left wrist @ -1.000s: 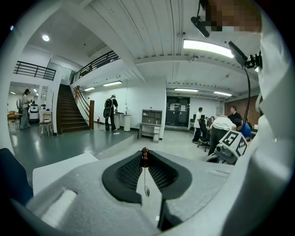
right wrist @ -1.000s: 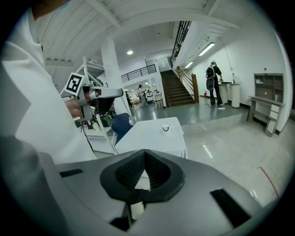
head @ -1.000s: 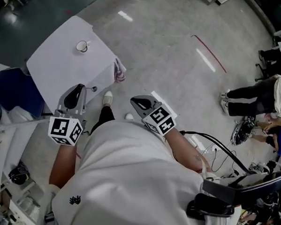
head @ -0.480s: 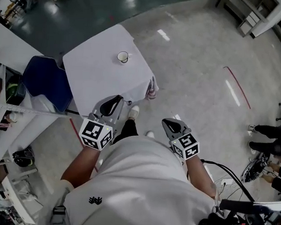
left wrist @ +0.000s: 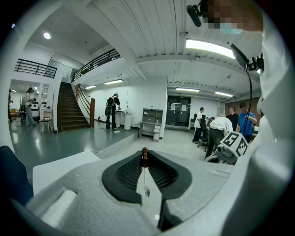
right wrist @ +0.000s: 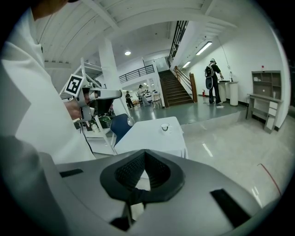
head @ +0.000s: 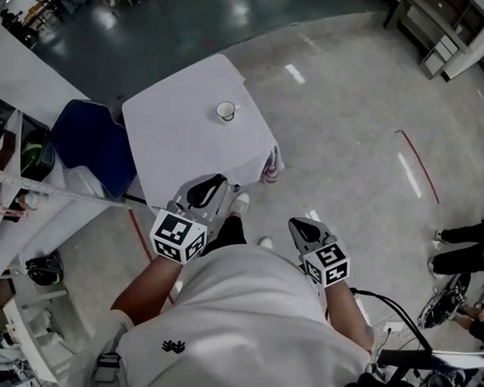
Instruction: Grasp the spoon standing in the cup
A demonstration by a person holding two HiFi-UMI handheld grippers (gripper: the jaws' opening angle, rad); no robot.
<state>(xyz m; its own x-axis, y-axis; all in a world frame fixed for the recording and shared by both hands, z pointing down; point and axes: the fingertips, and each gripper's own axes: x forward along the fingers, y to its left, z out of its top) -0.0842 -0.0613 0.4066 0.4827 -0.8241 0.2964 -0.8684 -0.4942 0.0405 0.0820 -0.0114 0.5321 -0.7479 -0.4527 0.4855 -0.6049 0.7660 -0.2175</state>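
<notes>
A white cup (head: 225, 111) stands on the square white-clothed table (head: 181, 129), well ahead of both grippers; whether a spoon is in it is too small to tell. The right gripper view shows that cup (right wrist: 164, 127) far off on the table (right wrist: 147, 136). My left gripper (head: 214, 183) hovers over the table's near edge. In its own view the left gripper (left wrist: 144, 152) is shut on a thin spoon (left wrist: 144, 160), whose brown knob sits at the fingertips. My right gripper (head: 301, 226) hangs over the floor, beside the table. The right gripper (right wrist: 145, 152) has its tips together, with nothing between them.
A blue chair (head: 87, 144) stands at the table's left side, with shelving (head: 15, 209) beyond it. Cables (head: 382, 305) and a seated person's legs (head: 466, 241) are at the right. A red line (head: 418, 161) marks the floor. Several people (left wrist: 221, 131) stand in the hall.
The head view has swung, so the table and cup now sit nearer the picture's middle. Both grippers keep their places in front of the body, and the jaws look the same.
</notes>
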